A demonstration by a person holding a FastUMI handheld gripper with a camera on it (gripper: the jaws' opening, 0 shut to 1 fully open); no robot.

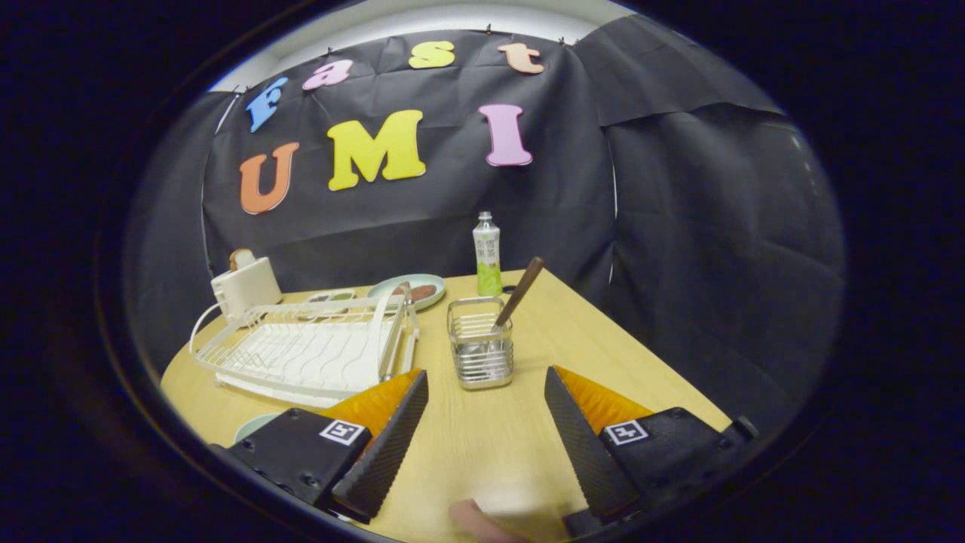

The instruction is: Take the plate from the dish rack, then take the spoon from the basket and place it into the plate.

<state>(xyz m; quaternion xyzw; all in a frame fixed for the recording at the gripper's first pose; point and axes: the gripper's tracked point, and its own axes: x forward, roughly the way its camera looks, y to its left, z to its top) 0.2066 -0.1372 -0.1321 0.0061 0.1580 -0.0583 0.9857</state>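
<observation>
Claw (486, 377) agape before basket (480, 343); spoon (519, 292) handle up-right, bowl seemingly down.

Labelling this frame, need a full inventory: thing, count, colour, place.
table: 1, light wood, under everything
dish rack: 1, white, ahead-left of the fingers
basket: 1, metal wire, just ahead between the fingers
spoon: 1, brown handle, standing in basket
toaster: 1, cream, behind rack
far plate: 1, pale green, behind rack, holds food
near plate: 1, pale, partly hidden beside left finger
bottle: 1, green, beyond basket
fingertip: 1, near table edge
hand-held gripper: 1, open
</observation>
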